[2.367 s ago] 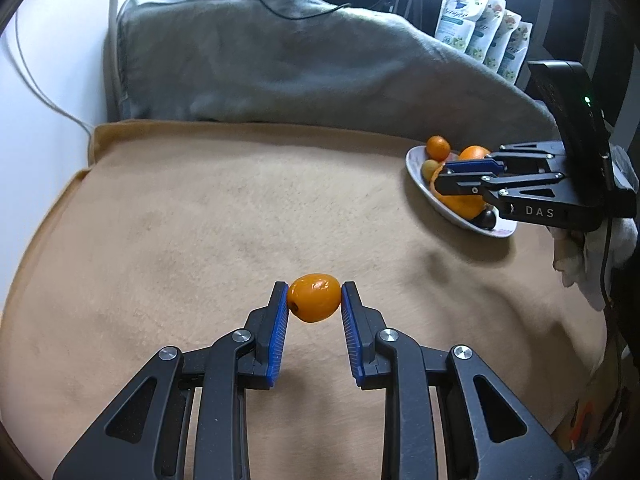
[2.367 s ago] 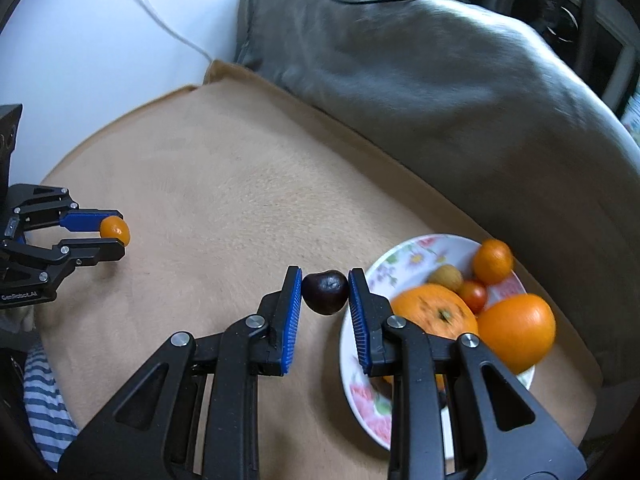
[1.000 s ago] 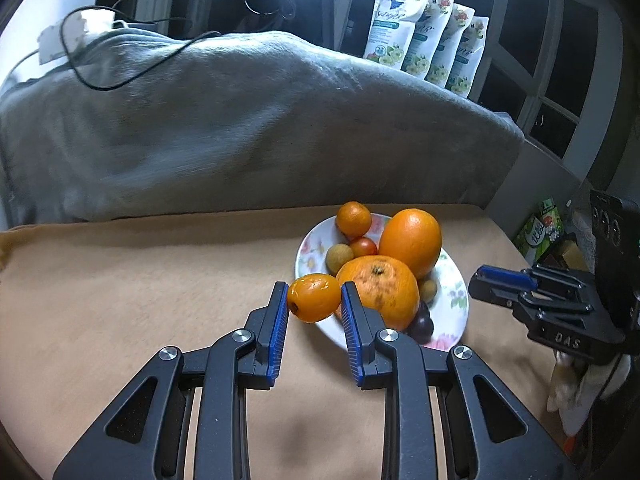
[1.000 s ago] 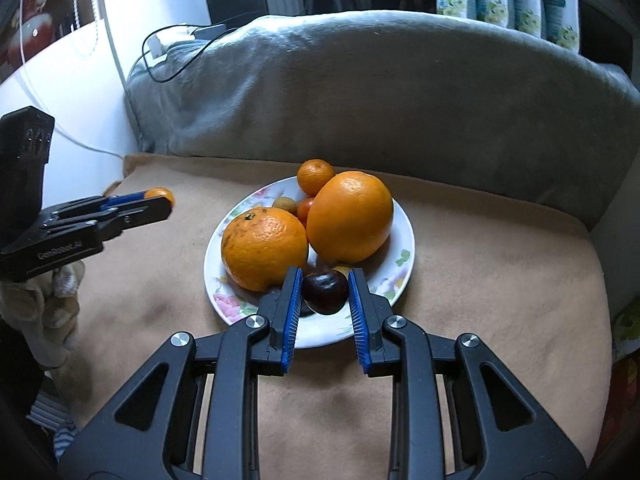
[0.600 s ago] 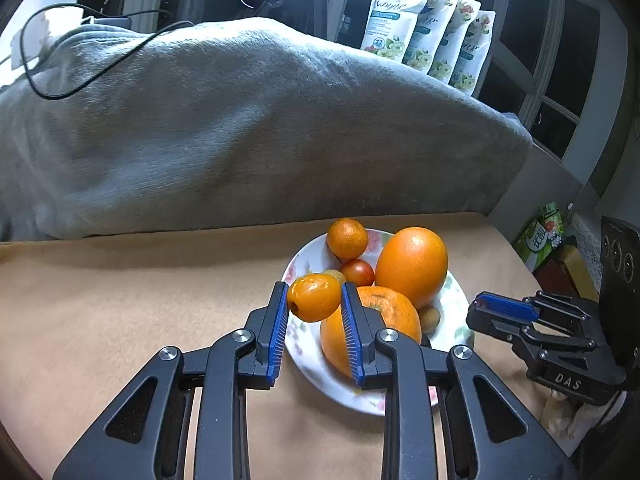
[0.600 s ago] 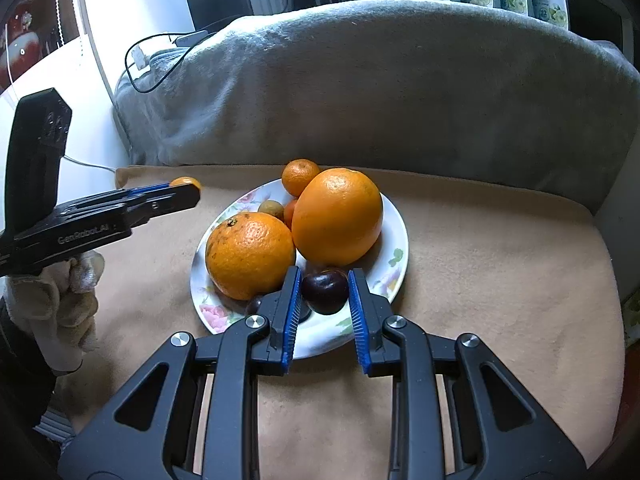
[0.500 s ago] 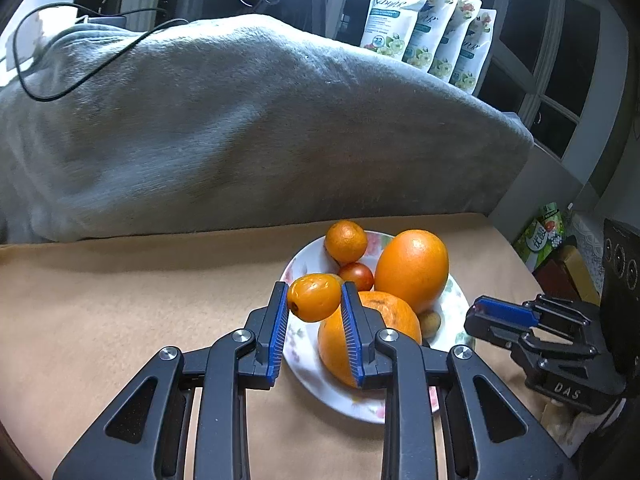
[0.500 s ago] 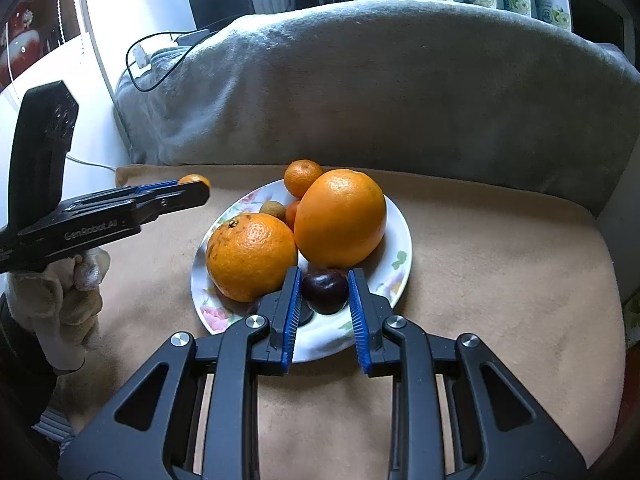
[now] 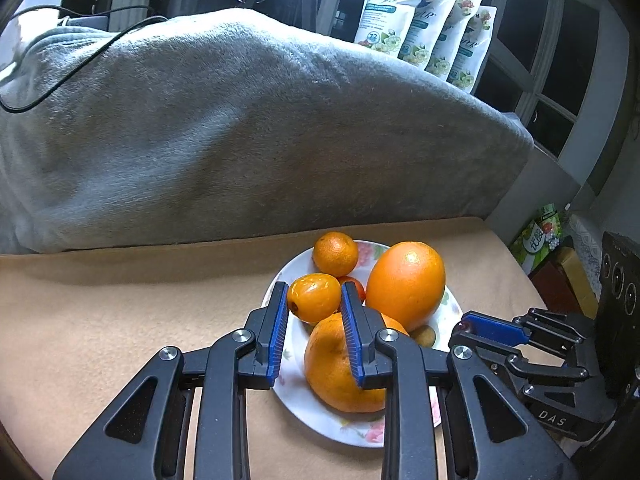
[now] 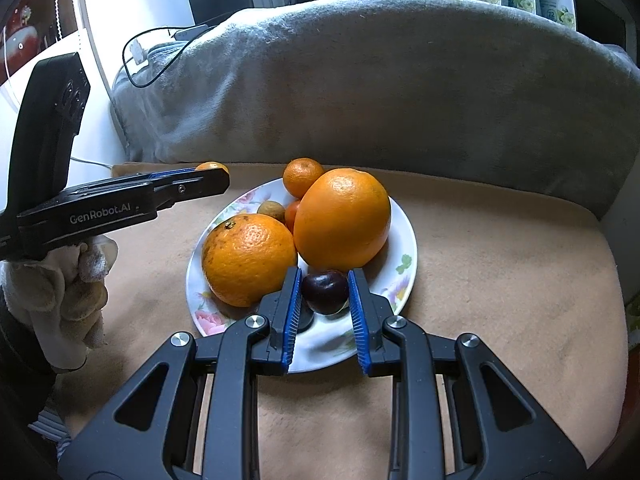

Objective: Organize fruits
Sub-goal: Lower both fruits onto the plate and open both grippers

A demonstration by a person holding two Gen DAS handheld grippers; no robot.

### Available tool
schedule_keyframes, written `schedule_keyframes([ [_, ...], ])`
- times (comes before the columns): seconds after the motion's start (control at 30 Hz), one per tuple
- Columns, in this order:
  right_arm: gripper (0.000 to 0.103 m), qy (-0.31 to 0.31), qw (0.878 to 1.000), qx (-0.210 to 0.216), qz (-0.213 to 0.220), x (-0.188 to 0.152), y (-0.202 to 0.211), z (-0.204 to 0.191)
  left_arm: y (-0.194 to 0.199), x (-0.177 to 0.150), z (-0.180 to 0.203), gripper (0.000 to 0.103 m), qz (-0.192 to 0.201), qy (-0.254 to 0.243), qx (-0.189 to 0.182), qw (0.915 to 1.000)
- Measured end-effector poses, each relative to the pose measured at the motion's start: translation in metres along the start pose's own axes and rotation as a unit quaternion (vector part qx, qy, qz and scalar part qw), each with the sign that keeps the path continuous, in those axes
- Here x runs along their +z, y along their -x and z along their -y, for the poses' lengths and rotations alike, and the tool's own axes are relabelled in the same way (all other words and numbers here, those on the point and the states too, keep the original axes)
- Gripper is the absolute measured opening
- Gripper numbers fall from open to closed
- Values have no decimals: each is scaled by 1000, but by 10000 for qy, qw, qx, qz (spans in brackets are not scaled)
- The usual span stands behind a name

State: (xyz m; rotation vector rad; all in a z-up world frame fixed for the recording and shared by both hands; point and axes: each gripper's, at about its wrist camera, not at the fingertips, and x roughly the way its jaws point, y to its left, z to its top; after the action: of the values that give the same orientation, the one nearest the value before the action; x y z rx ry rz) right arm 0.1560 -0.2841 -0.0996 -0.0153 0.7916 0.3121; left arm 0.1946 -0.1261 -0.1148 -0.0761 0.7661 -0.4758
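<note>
A white floral plate [image 9: 280, 364] [image 10: 404, 248] holds two big oranges [image 9: 405, 284] [image 10: 248, 264], a mandarin [image 9: 335, 253] [image 10: 303, 176], a small red fruit and small brownish fruits. My left gripper [image 9: 314, 298] is shut on a small orange kumquat-like fruit [image 9: 314, 297] and holds it above the plate's left part. In the right wrist view the left gripper [image 10: 212, 178] comes in from the left. My right gripper [image 10: 324, 290] is shut on a dark cherry [image 10: 325, 291] low over the plate's near side. The right gripper also shows at the right of the left wrist view [image 9: 464, 330].
The plate sits on a tan cloth-covered surface [image 9: 120, 304] [image 10: 500, 264]. A grey blanket-covered ridge [image 9: 240, 132] [image 10: 380, 88] rises behind it with cables on top. Several pouches [image 9: 424, 32] stand behind. A gloved hand [image 10: 68, 292] holds the left gripper.
The left gripper carried the small orange fruit from the open cloth to above the plate. The right gripper brought the dark cherry over the plate's near side and lowered it slightly.
</note>
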Motion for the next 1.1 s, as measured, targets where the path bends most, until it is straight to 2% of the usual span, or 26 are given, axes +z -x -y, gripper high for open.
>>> schedule_keyframes([
  [0.67,26,113,9999,78,53,1,-1,-9,0,0,2,25,30,-64,-81,9999],
  [0.73,37,130,9999,56,87,1,1,-12,0,0,3,27,28,-82,-85,9999],
  [0.77,47,129,9998,48,114,1,2,-12,1,0,3,29,40,-76,-90,9999],
  [0.8,52,130,9998,43,155,1,3,-12,1,1,4,32,49,-73,-96,9999],
  [1.1,52,34,9995,55,307,1,15,-13,15,2,5,34,152,-82,-87,9998],
])
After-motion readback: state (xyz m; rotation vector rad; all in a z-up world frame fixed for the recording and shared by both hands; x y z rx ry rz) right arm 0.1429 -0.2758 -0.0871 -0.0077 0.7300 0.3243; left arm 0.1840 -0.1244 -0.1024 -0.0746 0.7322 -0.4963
